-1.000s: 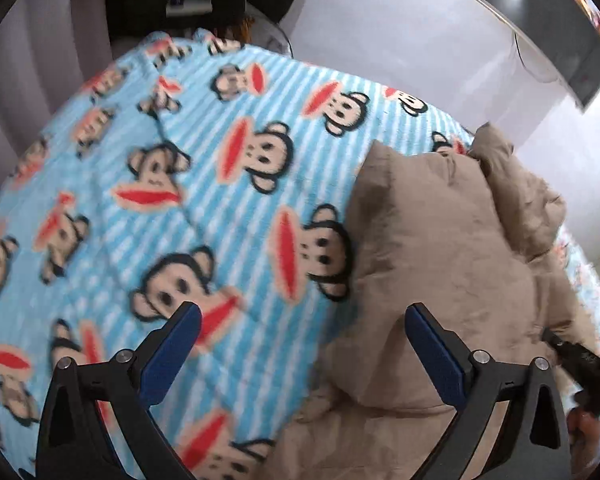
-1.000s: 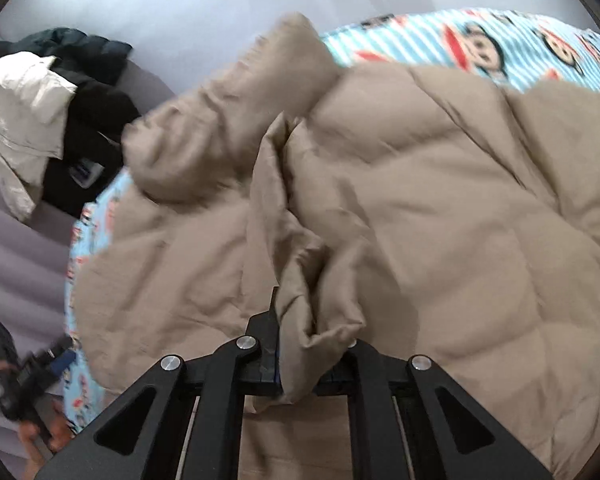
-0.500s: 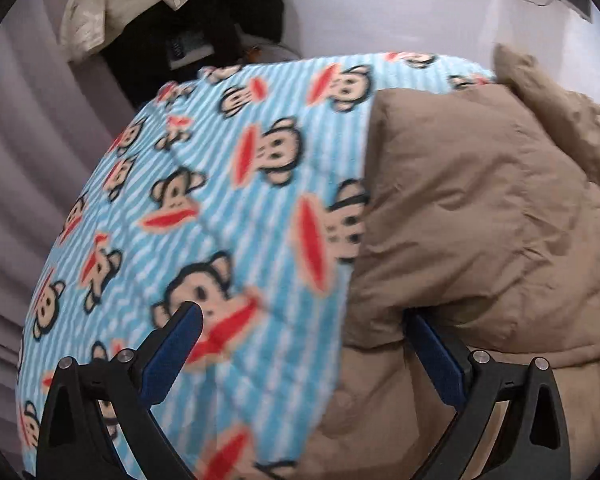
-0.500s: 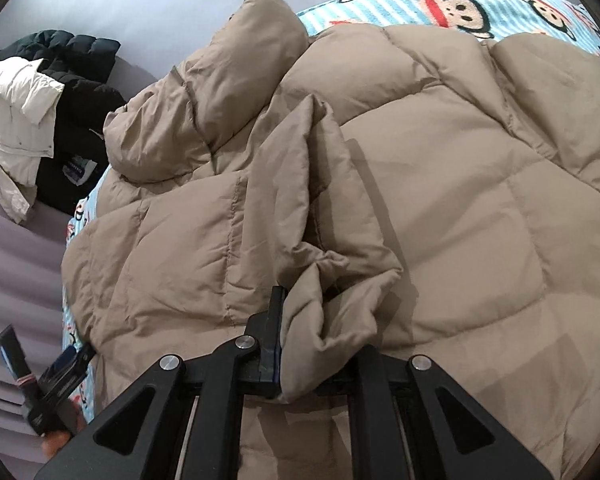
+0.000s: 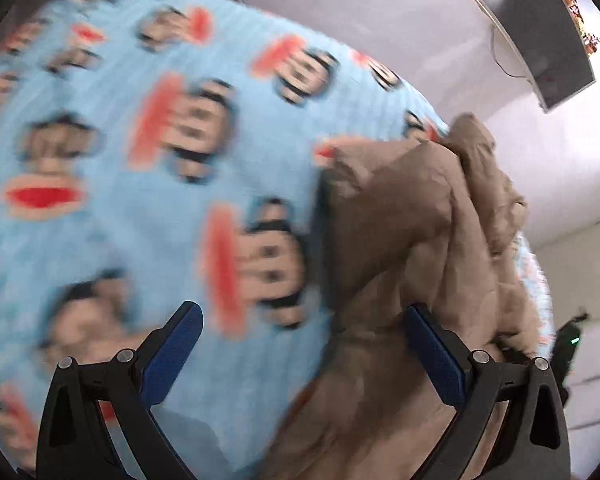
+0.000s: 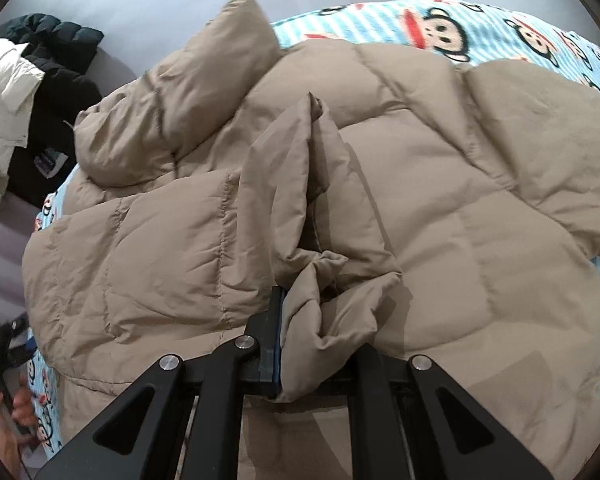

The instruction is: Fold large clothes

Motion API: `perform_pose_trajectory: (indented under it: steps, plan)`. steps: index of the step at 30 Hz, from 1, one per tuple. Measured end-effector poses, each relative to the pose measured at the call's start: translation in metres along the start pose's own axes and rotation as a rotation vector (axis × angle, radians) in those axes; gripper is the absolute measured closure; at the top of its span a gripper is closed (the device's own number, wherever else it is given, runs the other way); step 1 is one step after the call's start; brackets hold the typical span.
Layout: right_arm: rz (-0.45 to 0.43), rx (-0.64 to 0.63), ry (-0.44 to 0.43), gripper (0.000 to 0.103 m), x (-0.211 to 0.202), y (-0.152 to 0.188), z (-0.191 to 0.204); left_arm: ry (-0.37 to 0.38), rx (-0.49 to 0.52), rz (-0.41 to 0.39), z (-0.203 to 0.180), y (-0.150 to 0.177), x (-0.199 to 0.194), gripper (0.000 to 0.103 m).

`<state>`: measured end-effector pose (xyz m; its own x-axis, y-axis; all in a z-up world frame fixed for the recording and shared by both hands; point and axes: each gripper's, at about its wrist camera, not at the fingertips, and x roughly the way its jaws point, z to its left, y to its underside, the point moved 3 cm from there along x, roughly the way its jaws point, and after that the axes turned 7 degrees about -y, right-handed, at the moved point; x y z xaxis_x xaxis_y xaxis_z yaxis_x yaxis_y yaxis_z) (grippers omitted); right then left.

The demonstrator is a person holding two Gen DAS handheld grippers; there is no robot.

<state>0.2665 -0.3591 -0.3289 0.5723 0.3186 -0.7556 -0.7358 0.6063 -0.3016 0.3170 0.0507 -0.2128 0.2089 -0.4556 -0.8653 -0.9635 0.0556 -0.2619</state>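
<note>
**Right claw pinches the jacket, left claw spread beside it**

The tan puffer jacket [image 6: 440,208] lies spread across the bed's monkey-print blanket [image 6: 500,36]. The right claw [image 6: 312,344] is pressed together on a bunched fold of the jacket — the fabric wads up between its fingers. The left claw [image 5: 300,344] is spread wide and holds nothing, with the jacket's edge [image 5: 400,216] just ahead of its right finger. Beyond the jacket's collar — a pile of dark and white clothes [image 6: 24,92].

The puffer jacket [image 6: 440,208] is showing plain tan, quilted in stitched blocks, lying on a blanket [image 6: 492,28] striped pale blue and white with red-mouthed brown monkey faces. Beside the blanket, clothes [image 6: 32,92] are piling up — black, dark teal, cream.
</note>
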Motion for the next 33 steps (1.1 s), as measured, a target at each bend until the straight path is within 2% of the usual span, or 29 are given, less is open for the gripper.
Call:
perform_pose_trajectory:
  steps: [2, 3, 4, 5, 7, 11, 13, 15, 17, 19, 22, 24, 26, 27, 29, 31, 33]
  plan:
    - [0.011, -0.011, 0.014, 0.093, -0.001, -0.002, -0.005, 0.042, 0.015, 0.006, -0.023, -0.001, 0.010, 0.013]
    - [0.015, -0.013, 0.016, 0.093, 0.000, -0.003, -0.007, 0.071, 0.010, 0.015, -0.031, 0.001, 0.013, 0.030]
    - [0.018, -0.013, 0.014, 0.093, 0.000, -0.003, -0.009, 0.104, 0.002, 0.037, -0.038, 0.002, 0.018, 0.071]
    - [0.019, -0.012, 0.014, 0.094, 0.001, -0.004, -0.009, 0.093, 0.001, 0.061, -0.043, 0.003, 0.022, 0.088]
    - [0.020, -0.009, 0.019, 0.094, 0.001, -0.005, -0.011, -0.016, 0.045, 0.026, -0.049, 0.002, 0.018, 0.099]
    - [0.025, 0.001, 0.038, 0.093, 0.000, -0.011, 0.000, -0.108, 0.050, -0.073, -0.031, -0.005, -0.009, 0.102]
    - [0.027, 0.004, 0.023, 0.093, 0.005, -0.007, 0.012, -0.223, 0.000, -0.062, 0.001, -0.009, -0.009, 0.102]
    - [0.029, -0.002, 0.028, 0.093, 0.009, -0.005, 0.013, -0.267, -0.033, -0.063, 0.020, -0.007, -0.017, 0.102]
    - [0.026, -0.002, 0.029, 0.093, 0.013, -0.006, 0.013, -0.304, 0.016, -0.103, 0.015, -0.002, -0.035, 0.102]
    - [0.024, -0.002, 0.024, 0.093, 0.014, -0.007, 0.012, -0.261, 0.076, -0.138, -0.008, 0.005, -0.054, 0.102]
    - [0.024, -0.021, 0.035, 0.093, 0.014, -0.007, 0.012, -0.130, 0.170, -0.194, -0.063, 0.011, -0.075, 0.102]
    - [0.025, -0.021, 0.039, 0.093, 0.014, -0.008, 0.013, -0.049, 0.243, -0.202, -0.104, 0.014, -0.076, 0.102]
    - [0.026, -0.009, 0.036, 0.092, 0.011, -0.006, 0.014, -0.008, 0.308, -0.185, -0.133, 0.022, -0.067, 0.102]
    - [0.026, -0.008, 0.036, 0.092, 0.011, -0.004, 0.017, -0.022, 0.335, -0.177, -0.142, 0.030, -0.059, 0.102]
    - [0.025, -0.003, 0.034, 0.092, 0.006, 0.007, 0.021, -0.125, 0.354, -0.154, -0.149, 0.033, -0.028, 0.102]
    - [0.023, 0.007, 0.015, 0.092, 0.004, 0.007, 0.024, -0.205, 0.311, -0.135, -0.133, 0.029, -0.006, 0.102]
    - [0.023, 0.000, -0.021, 0.092, 0.005, 0.006, 0.030, -0.243, 0.254, -0.127, -0.105, 0.028, -0.001, 0.102]
